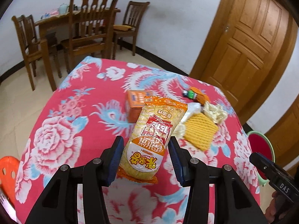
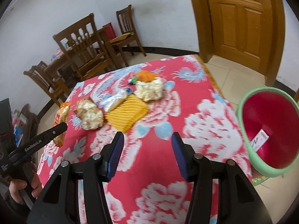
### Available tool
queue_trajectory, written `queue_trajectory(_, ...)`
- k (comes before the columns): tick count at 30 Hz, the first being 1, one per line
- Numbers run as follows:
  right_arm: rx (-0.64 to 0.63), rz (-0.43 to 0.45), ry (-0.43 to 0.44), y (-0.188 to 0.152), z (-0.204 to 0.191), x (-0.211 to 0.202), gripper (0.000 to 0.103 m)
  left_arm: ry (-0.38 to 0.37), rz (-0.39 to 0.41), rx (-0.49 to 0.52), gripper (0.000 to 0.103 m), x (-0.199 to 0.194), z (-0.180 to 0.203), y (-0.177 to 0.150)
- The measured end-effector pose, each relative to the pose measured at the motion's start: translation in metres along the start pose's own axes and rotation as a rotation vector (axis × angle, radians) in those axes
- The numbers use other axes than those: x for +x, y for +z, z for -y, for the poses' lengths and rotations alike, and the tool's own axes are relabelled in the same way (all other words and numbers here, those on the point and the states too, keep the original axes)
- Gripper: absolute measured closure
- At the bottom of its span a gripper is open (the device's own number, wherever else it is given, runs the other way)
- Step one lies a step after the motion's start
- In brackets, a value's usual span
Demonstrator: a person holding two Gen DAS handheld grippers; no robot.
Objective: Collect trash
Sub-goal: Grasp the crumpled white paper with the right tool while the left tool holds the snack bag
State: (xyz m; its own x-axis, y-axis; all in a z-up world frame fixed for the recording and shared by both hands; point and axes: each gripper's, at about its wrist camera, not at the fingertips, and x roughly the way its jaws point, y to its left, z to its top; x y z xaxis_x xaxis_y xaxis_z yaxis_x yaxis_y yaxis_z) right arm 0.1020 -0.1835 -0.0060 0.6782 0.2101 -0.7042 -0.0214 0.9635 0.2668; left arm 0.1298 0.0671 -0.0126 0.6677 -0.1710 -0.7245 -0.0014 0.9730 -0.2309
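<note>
The left gripper (image 1: 145, 156) holds a snack packet (image 1: 149, 140) loosely between wide jaws; it may slip before reaching the bin (image 2: 269, 130); the right gripper (image 2: 147, 153) hangs open and empty.

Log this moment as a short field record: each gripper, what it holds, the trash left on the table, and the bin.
left gripper: around the noodle packet, lifted above the tablecloth; firm grip cannot be told
right gripper: open, empty, over the tablecloth
trash on table: yellow foam net, two crumpled paper wads, clear plastic bag, orange box, orange wrapper
bin: green rim, red inside, beside the table on the right, one small carton inside
</note>
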Motion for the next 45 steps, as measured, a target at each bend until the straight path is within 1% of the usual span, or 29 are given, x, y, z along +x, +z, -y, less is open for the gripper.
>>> queue_trajectory(9,-0.080,-0.036,0.047,0.010,-0.046,0.025,0.049,0.063,0.014,-0.060,0.053,0.006,-0.031,0.003)
queue_trajectory(17,-0.128,-0.089,0.092,0.018,-0.080,0.058,0.049,0.084,0.009,-0.086,0.053,0.015,-0.045,0.003)
queue_trajectory(24,-0.180,-0.119,0.095,0.024,-0.109,0.089,0.049,0.090,0.000,-0.115,0.053,0.020,-0.058,0.002)
queue_trajectory(26,-0.193,-0.128,0.090,0.025,-0.117,0.099,0.044,0.095,-0.003,-0.120,0.053,0.022,-0.061,0.002)
queue_trajectory(34,-0.221,-0.166,0.066,0.024,-0.130,0.130,0.044,0.098,-0.020,-0.138,0.053,0.028,-0.068,0.000)
queue_trajectory(35,-0.220,-0.172,0.063,0.024,-0.130,0.133,0.050,0.098,-0.021,-0.137,0.053,0.029,-0.068,-0.001)
queue_trajectory(38,-0.207,-0.184,0.068,0.023,-0.127,0.137,0.060,0.096,-0.021,-0.135,0.053,0.028,-0.067,-0.001)
queue_trajectory(41,-0.227,-0.167,0.067,0.023,-0.128,0.132,0.070,0.097,-0.021,-0.131,0.053,0.029,-0.065,-0.001)
queue_trajectory(43,-0.229,-0.165,0.071,0.022,-0.127,0.129,0.074,0.097,-0.021,-0.131,0.053,0.028,-0.064,-0.002)
queue_trajectory(45,-0.231,-0.160,0.076,0.022,-0.127,0.125,0.076,0.098,-0.021,-0.131,0.053,0.028,-0.064,-0.002)
